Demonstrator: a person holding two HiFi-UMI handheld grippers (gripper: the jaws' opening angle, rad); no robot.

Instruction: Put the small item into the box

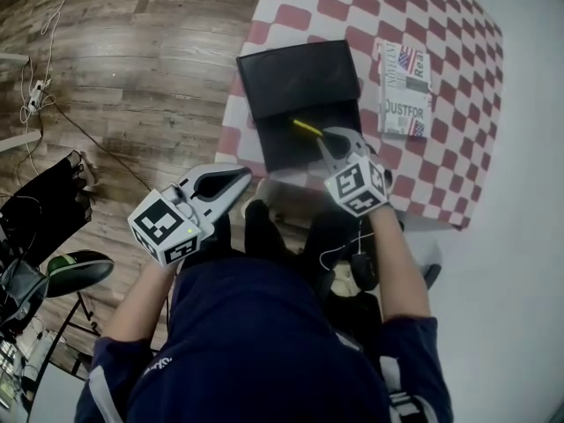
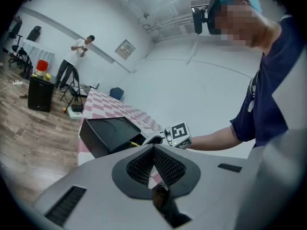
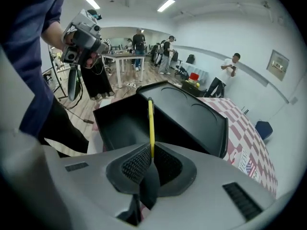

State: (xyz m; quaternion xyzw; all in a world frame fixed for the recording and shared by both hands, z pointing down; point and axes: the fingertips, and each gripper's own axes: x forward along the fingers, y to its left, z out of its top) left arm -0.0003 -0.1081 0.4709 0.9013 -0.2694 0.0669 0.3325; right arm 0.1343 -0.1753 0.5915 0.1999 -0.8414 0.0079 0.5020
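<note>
A thin yellow stick (image 1: 307,128) is clamped in my right gripper (image 1: 325,135). It points out over the open black box (image 1: 304,139), whose raised lid (image 1: 300,76) stands behind. In the right gripper view the yellow stick (image 3: 150,123) rises from between the shut jaws of the right gripper (image 3: 151,153), above the box's hollow (image 3: 120,123). My left gripper (image 1: 245,177) hovers off the table's near left corner, beside the box. Its jaws are shut with nothing between them, as the left gripper (image 2: 154,150) also appears in its own view.
The box stands on a red-and-white checked tablecloth (image 1: 441,25). A printed booklet (image 1: 404,91) lies to the box's right. Wooden floor (image 1: 132,51) with cables lies left of the table, and black bags (image 1: 44,205) sit at far left. People stand in the room's background (image 3: 230,71).
</note>
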